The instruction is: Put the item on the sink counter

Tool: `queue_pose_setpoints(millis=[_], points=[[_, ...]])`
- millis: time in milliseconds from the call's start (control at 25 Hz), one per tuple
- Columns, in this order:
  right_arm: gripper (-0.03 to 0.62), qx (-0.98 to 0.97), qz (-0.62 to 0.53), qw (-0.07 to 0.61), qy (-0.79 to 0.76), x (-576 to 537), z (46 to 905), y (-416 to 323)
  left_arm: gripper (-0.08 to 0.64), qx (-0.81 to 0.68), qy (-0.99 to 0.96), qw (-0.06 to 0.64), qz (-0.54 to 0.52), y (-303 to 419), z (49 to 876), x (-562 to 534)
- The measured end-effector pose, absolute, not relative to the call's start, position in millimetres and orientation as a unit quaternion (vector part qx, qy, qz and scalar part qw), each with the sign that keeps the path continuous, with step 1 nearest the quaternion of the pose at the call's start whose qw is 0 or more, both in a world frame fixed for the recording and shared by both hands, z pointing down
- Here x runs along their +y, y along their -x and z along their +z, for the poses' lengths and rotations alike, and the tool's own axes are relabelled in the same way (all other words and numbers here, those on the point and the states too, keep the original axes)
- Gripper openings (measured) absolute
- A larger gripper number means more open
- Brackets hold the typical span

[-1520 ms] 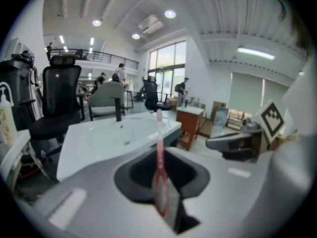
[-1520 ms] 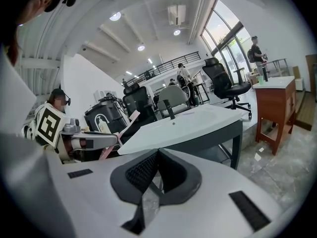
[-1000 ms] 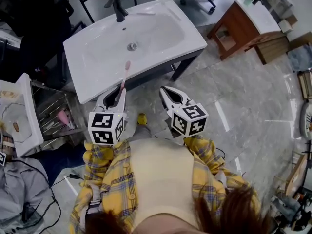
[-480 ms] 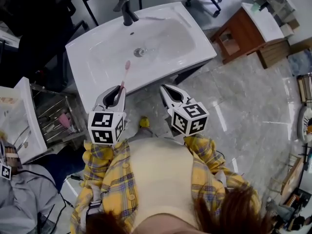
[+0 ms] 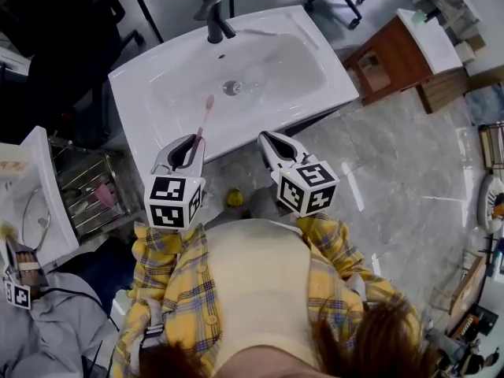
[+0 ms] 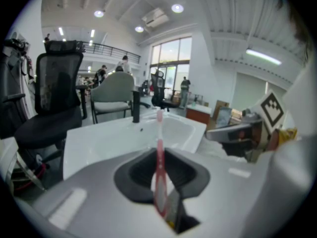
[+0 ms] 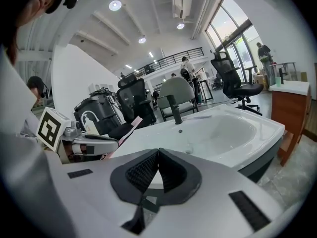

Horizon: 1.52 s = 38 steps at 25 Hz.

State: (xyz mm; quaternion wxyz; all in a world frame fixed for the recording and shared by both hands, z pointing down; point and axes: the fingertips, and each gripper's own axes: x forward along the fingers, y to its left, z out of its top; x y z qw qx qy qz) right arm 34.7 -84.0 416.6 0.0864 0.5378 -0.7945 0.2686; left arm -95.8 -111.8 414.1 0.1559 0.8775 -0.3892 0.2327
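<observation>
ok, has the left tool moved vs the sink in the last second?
Yes, slightly: the left tool with the toothbrush edged forward over the sink rim, leftward from the drain.

Gloss-white sink, matt grey tongs, polished floor

The sink (image 5: 146, 93) looks like smooth, glossy white ceramic, and its faucet (image 5: 214, 18) like dark matt metal. The toothbrush (image 5: 202, 124) is pink, slightly translucent plastic. The left tongs (image 5: 189, 142) and right tongs (image 5: 266, 138) have smooth matt grey plastic shells with black ribbed pads (image 7: 140, 171). The floor (image 5: 394, 172) is shiny grey marble-look tile, the cabinet (image 5: 390, 57) brown wood, the shirt (image 5: 185, 298) yellow checked cloth.
</observation>
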Motion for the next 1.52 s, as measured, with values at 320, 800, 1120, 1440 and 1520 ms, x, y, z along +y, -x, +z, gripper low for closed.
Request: queue_pose_setpoints(millis=[320,800,1120,1440,1520], points=[[0.014,-0.805,0.269,0.085,-0.523,-120,423,-36,0.052,-0.414,-0.866,0.142,0.244,107,418,-145],[0.014,-0.839,0.265,0.098,-0.466,-193,428,-34,0.052,-0.446,-0.846,0.146,0.253,97,431,-209],[0.014,-0.856,0.267,0.115,-0.428,-229,434,-27,0.052,-0.467,-0.827,0.158,0.269,105,443,-244],[0.014,-0.863,0.277,0.126,-0.403,-251,448,-24,0.052,-0.472,-0.815,0.147,0.302,110,461,-278],[0.014,-0.864,0.280,0.128,-0.399,-256,451,-25,0.052,-0.472,-0.812,0.145,0.310,111,464,-286]])
